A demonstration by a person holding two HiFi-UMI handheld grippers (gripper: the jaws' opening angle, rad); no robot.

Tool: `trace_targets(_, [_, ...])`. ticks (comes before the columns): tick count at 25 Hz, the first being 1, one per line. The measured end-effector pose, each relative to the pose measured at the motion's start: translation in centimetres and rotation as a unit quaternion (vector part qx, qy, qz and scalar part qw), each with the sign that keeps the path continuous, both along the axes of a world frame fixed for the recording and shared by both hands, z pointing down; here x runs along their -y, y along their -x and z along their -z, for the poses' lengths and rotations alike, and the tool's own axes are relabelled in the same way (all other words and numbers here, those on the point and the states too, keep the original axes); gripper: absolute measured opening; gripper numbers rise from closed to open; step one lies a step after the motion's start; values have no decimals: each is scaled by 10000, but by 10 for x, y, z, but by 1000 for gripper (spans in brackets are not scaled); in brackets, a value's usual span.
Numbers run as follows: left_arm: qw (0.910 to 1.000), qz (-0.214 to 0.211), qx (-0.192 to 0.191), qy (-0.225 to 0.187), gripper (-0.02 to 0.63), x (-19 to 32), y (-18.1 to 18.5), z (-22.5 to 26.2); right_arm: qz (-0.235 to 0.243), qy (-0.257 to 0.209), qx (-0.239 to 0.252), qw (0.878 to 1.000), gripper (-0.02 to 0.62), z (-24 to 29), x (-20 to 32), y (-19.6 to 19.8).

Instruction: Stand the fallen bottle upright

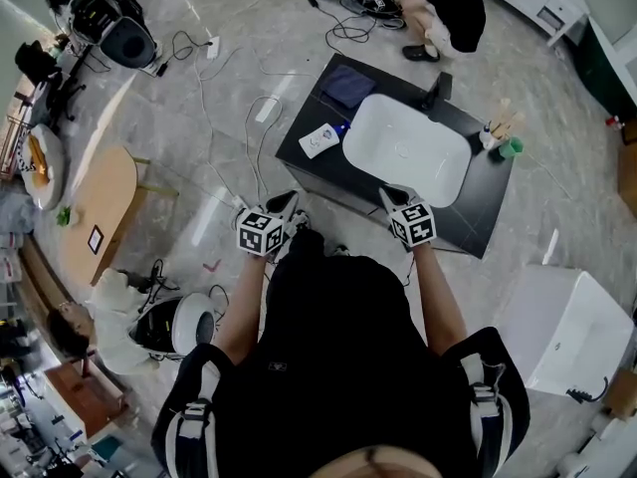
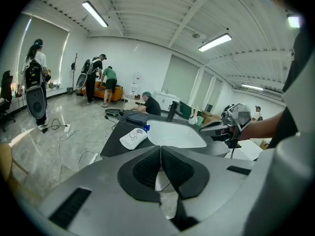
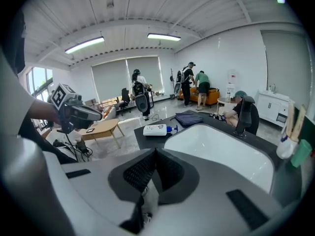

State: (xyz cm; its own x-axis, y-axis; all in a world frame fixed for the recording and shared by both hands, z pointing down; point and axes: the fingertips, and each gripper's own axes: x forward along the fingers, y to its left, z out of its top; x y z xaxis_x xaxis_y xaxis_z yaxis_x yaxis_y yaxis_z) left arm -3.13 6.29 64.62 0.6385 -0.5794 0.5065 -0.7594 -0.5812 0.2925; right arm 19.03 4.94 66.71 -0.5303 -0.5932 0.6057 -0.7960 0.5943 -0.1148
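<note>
A white bottle with a blue cap (image 1: 323, 138) lies on its side on the dark counter (image 1: 309, 162), left of the white basin (image 1: 406, 149). It also shows as the white bottle (image 2: 133, 137) in the left gripper view and the white bottle (image 3: 156, 130) in the right gripper view. My left gripper (image 1: 282, 207) hovers off the counter's near left corner, jaws together with nothing between them. My right gripper (image 1: 395, 199) is at the counter's near edge by the basin, shut and empty. Both stay well short of the bottle.
A folded dark cloth (image 1: 347, 85) lies at the counter's far left. A black tap (image 1: 438, 92) stands behind the basin, with a green cup and bottles (image 1: 501, 139) at the right end. Cables (image 1: 239, 118) trail over the floor; a wooden table (image 1: 100, 202) stands left, a white box (image 1: 563, 330) right.
</note>
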Motion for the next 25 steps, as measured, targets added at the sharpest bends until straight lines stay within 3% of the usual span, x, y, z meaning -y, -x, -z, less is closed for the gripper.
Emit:
trace_targets(10, [10000, -59, -16, 16, 15, 5, 8, 0, -146, 29, -34, 9999, 60, -2, 2, 6])
trace_targets(25, [9994, -179, -224, 202, 15, 59, 30, -10, -306, 219, -212, 9991, 60, -6, 47, 31])
